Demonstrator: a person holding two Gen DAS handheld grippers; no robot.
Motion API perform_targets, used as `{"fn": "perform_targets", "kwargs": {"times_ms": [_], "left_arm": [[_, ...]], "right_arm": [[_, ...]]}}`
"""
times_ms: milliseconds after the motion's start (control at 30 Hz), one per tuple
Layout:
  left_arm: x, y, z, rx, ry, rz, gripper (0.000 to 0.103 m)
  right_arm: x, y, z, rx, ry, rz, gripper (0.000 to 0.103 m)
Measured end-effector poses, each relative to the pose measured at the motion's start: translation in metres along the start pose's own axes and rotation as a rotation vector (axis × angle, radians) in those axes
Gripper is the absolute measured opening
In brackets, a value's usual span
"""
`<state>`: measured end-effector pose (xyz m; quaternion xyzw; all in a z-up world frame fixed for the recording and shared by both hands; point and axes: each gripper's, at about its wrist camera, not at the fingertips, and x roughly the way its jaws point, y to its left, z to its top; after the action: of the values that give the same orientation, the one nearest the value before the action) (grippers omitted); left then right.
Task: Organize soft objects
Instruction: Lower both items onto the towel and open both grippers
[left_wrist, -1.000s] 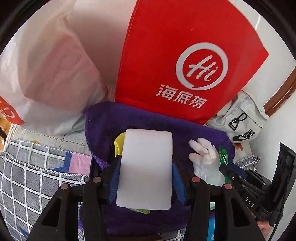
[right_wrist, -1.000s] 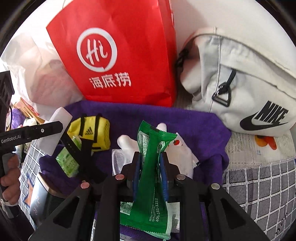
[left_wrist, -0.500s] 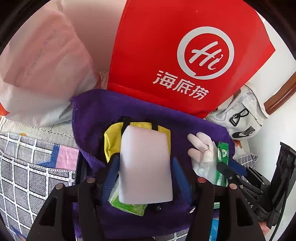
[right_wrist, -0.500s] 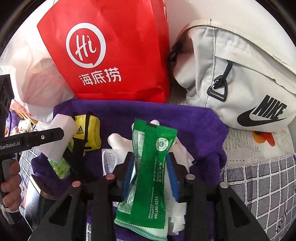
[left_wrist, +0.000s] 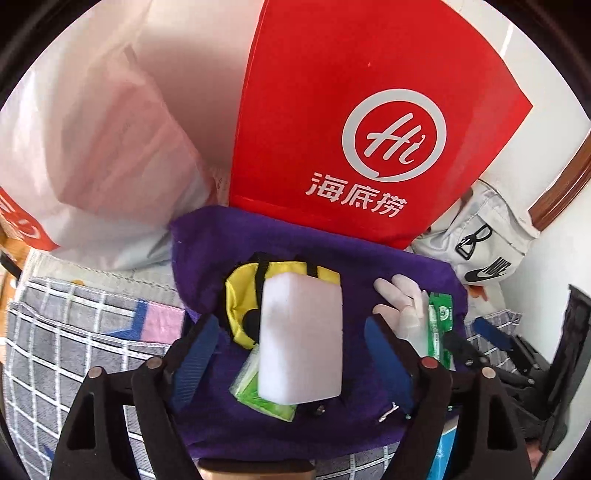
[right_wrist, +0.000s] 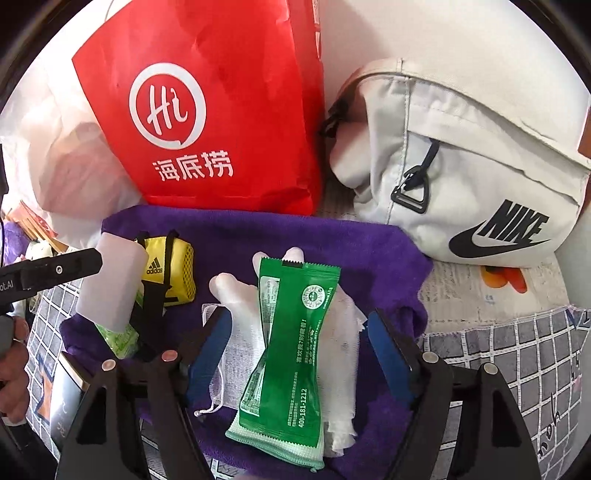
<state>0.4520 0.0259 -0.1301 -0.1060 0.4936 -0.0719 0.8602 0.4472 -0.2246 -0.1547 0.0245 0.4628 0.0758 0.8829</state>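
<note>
A purple towel (left_wrist: 332, 258) lies spread on the bed with soft things on it. A white sponge block (left_wrist: 301, 339) rests on a yellow pouch (left_wrist: 240, 295) and a green tissue pack (left_wrist: 255, 387). My left gripper (left_wrist: 291, 358) straddles the sponge; its jaws are opening and the blue pads (left_wrist: 195, 354) stand clear of it. A green sachet (right_wrist: 291, 362) lies on a white glove (right_wrist: 236, 295) and white mesh cloth. My right gripper (right_wrist: 297, 354) is over it, jaws opening, pads (right_wrist: 388, 354) apart from the sachet.
A red paper bag (right_wrist: 221, 110) stands behind the towel, a white Nike bag (right_wrist: 461, 177) to its right and a white plastic bag (left_wrist: 92, 147) to its left. Grey checked bedding (right_wrist: 517, 369) surrounds the towel. A hand (right_wrist: 14, 369) holds the left gripper.
Both grippers have opened. The left one let go of the white sponge, now lying on the yellow pouch. The right one let go of the green sachet, now lying on the glove.
</note>
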Motion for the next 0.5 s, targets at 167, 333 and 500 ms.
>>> {"fn": "perform_targets", "kwargs": {"times_ms": [167,333,500], "left_arm": [[-0.013,-0.01,-0.004,0.036,0.031,0.017,0.082],[-0.042,-0.021,-0.016,0.058,-0.009,0.041,0.083],[-0.077,-0.026,-0.043,0.074,-0.017,0.061,0.086]], "right_arm": [[-0.012,0.005,0.001,-0.012,-0.001,-0.002,0.075],[-0.031,0.013,-0.008,0.005,0.008,0.006,0.075],[-0.063,0.028,-0.03,-0.034,-0.017,-0.034,0.091]]}}
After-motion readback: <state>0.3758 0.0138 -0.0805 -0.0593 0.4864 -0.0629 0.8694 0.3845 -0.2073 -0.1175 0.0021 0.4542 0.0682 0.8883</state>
